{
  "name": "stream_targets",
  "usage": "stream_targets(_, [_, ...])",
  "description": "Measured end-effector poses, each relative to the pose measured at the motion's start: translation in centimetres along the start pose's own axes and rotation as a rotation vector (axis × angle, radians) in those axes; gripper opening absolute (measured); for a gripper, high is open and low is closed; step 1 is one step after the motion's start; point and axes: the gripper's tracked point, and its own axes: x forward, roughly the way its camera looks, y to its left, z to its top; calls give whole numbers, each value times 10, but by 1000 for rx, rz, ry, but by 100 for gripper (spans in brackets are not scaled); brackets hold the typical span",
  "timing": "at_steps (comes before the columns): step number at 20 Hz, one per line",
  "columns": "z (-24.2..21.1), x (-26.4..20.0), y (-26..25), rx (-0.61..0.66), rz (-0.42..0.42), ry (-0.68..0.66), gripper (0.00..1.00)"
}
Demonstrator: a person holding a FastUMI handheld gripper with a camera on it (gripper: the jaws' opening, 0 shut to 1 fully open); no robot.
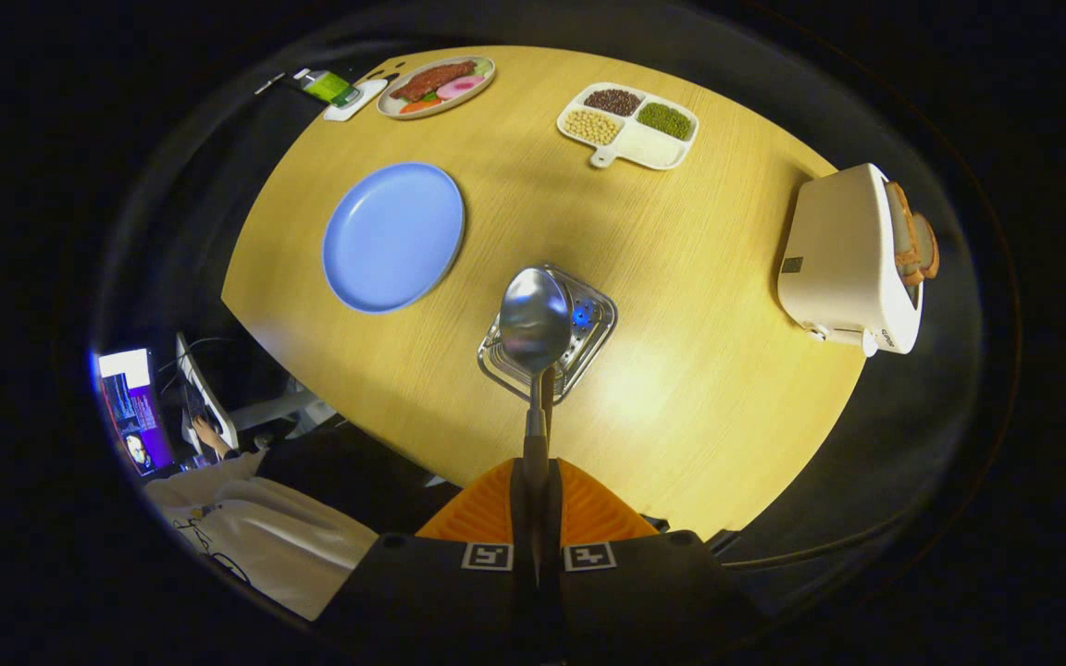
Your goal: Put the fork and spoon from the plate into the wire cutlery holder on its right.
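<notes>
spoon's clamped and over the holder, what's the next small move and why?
Probably lower straight down, then open. The gripper is shut on the spoon, whose bowl points away from the fingers and hangs over the wire cutlery holder. The blue plate lies bare beside it, so lowering the spoon in seems to be what remains.

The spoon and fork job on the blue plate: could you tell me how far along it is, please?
Done: the blue plate lies bare, so both pieces have left it. The fork cannot be made out; it may already be in the wire cutlery holder. In hand: the gripper is shut on the spoon, bowl over the holder. Left: lower the spoon in and release.
</notes>
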Motion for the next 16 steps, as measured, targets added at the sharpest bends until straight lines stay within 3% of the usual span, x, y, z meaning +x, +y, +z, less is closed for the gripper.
stream_targets(6, [4, 17, -14, -14, 6, 154, 5])
stream_targets(13, [16, 30, -13, -43, 0, 209, 6])
stream_targets(15, [20, 31, -14, -30, 0, 195, 12])
stream_targets(16, [22, 31, -13, -21, 5, 174, 23])
